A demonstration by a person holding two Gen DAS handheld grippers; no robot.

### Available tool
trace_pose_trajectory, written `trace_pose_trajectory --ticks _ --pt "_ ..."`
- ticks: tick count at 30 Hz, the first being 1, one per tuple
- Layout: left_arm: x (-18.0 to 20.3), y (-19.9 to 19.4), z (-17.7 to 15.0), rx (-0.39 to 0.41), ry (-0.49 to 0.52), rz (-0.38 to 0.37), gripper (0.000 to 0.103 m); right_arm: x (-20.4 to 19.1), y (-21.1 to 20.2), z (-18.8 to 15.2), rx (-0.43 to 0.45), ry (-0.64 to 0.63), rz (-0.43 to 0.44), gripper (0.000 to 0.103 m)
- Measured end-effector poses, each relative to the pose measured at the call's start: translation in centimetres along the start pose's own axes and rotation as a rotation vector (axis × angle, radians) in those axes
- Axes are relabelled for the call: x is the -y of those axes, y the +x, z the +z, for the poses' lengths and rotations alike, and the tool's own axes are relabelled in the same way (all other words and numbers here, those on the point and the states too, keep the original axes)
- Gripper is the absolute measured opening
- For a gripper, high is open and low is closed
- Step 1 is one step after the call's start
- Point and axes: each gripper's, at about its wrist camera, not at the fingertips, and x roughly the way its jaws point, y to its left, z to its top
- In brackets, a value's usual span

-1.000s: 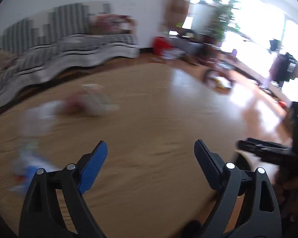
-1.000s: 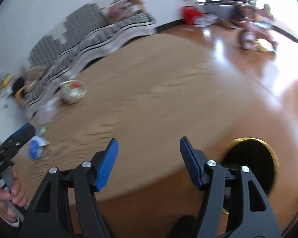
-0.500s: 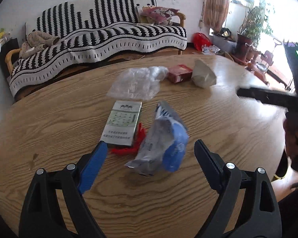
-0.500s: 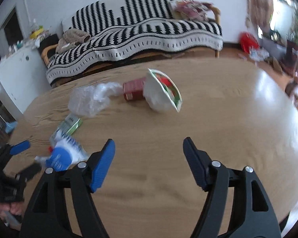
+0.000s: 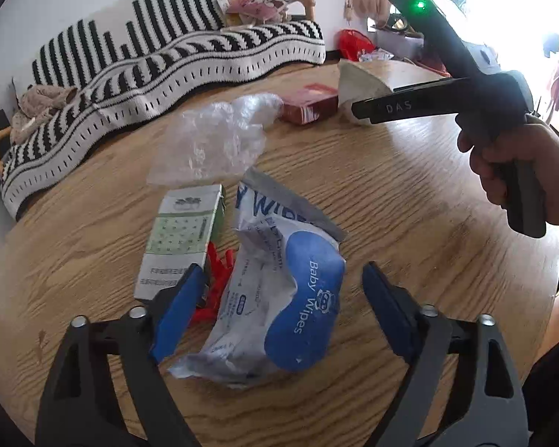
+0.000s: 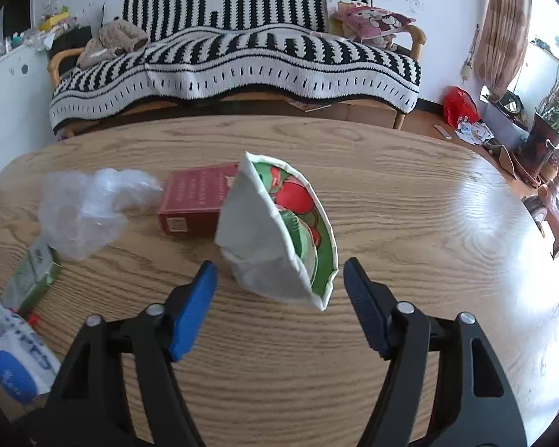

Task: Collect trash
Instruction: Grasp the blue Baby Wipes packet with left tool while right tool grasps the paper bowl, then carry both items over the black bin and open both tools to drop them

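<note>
On the round wooden table (image 5: 410,231) a crumpled blue-and-white baby wipes packet (image 5: 279,298) lies between the fingers of my left gripper (image 5: 281,279). Its jaws are closing, and the pads stand clear of the packet. A green-and-white box (image 5: 182,238) and a red plastic scrap (image 5: 216,275) lie beside the left finger. A folded paper bowl (image 6: 264,238) with a red and green print stands between the fingers of my right gripper (image 6: 279,270). These jaws are also closing and are not touching it. Behind the bowl lie a red box (image 6: 197,197) and a clear plastic bag (image 6: 82,212).
A sofa under a black-and-white striped cover (image 6: 242,56) runs along the table's far side. A person's hand (image 5: 514,171) holds the right tool above the table's right part. A red bag (image 6: 460,106) and potted plants (image 6: 555,111) stand on the floor at right.
Both views swung from a blurred bare tabletop onto the trash. The left gripper came down over the wipes packet and the right came up to the paper bowl. Both jaws narrowed.
</note>
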Motion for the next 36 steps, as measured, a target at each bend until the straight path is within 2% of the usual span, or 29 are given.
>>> trace_pose_trajectory --ticks 1,5,8,12,18,22,26,29,36 --pt "-0.1 0.2 0.1 -0.017 -0.010 0.004 0.056 0.2 0.3 -0.1 -0.011 0.000 0.014 0.044" --pt "-0.4 -0.1 0.6 -0.030 -0.041 0.021 0.048 0.3 -0.5 -0.6 0.009 0.002 0.035 0.042" --pt "-0.4 -1.2 1.2 -0.010 -0.052 0.038 0.046 0.1 -2.5 -1.3 0.034 -0.010 0.044 0.042" --pt "-0.5 -3.7 2.3 0.046 -0.094 0.003 0.046 0.7 -6.3 -2.7 0.053 0.014 0.085 0.042" --pt "-1.4 -7.3 4.0 0.126 -0.204 -0.067 0.046 3.2 -12.5 -5.1 0.076 0.127 0.165 0.042" --pt "-1.7 -8.7 5.1 0.158 -0.286 -0.134 0.046 4.7 -15.7 -7.8 0.077 0.154 0.161 0.042" --pt "-1.0 -9.0 6.1 0.171 -0.354 -0.198 0.046 7.8 -18.6 -11.5 0.062 0.208 0.134 0.042" --pt "1.6 -8.6 7.3 0.168 -0.335 -0.216 0.046 10.7 -20.4 -14.2 0.058 0.245 0.090 0.042" --pt "12.5 -6.0 9.8 0.125 -0.190 -0.317 0.046 20.4 -23.9 -21.5 0.023 0.412 -0.070 0.042"
